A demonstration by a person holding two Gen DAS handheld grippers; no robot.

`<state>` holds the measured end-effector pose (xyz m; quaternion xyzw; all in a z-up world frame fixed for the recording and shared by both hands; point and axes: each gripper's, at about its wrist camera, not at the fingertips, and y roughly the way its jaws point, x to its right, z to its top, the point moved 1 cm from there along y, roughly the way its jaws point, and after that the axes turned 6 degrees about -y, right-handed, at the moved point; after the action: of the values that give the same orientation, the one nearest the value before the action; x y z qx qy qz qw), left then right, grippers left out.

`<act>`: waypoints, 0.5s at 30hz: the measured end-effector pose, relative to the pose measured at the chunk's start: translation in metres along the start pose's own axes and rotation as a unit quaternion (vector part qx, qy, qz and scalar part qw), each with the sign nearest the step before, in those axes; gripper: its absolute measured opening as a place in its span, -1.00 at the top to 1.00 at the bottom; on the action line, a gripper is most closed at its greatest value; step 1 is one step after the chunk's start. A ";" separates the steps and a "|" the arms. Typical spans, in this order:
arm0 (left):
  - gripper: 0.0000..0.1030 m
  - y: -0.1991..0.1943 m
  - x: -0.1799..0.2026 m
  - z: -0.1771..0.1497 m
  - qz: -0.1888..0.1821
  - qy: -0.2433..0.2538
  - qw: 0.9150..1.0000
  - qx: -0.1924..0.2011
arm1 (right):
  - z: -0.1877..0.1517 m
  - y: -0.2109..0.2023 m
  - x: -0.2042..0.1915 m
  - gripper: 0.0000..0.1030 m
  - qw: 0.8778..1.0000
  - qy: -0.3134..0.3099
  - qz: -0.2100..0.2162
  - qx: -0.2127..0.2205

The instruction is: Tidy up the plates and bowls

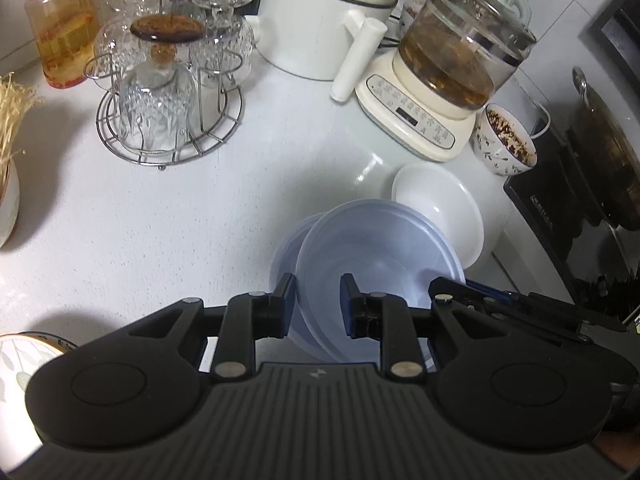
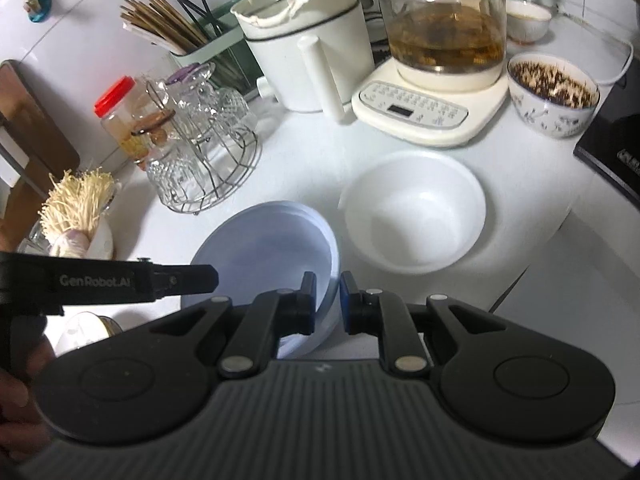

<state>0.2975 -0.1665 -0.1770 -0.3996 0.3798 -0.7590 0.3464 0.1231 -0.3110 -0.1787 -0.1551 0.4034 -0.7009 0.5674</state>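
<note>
Between my two grippers, near the front edge of the white counter [image 1: 160,208], sits the pale blue bowl [image 1: 376,264], tilted inside a second blue bowl [image 1: 286,252]; my left gripper [image 1: 318,298] straddles the upper bowl's near rim with its jaws narrow, though I cannot tell whether the pads press it, and my right gripper [image 2: 327,300] has its jaws nearly closed over that rim on the other side. Just beside the blue pair stands the white bowl [image 2: 414,210], and behind it the patterned bowl [image 2: 554,94], the glass kettle [image 2: 442,28] on its cream base, the white pot [image 2: 308,40] and the wire rack of glasses [image 1: 168,92].
</note>
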 end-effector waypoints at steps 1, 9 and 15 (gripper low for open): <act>0.48 0.001 -0.001 0.000 -0.001 -0.001 1.000 -0.002 | -0.001 0.001 -0.001 0.68 1.000 0.002 0.001 -0.001; 0.46 0.001 -0.007 0.004 -0.004 -0.004 1.000 -0.009 | 0.002 0.001 -0.001 0.66 1.000 0.014 0.000 -0.003; 0.11 -0.006 -0.018 0.008 -0.002 -0.011 1.000 -0.010 | 0.007 -0.006 0.003 0.04 0.999 0.031 0.009 0.014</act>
<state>0.3104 -0.1512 -0.1745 -0.4122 0.3827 -0.7514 0.3450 0.1233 -0.3164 -0.1705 -0.1220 0.4125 -0.7057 0.5629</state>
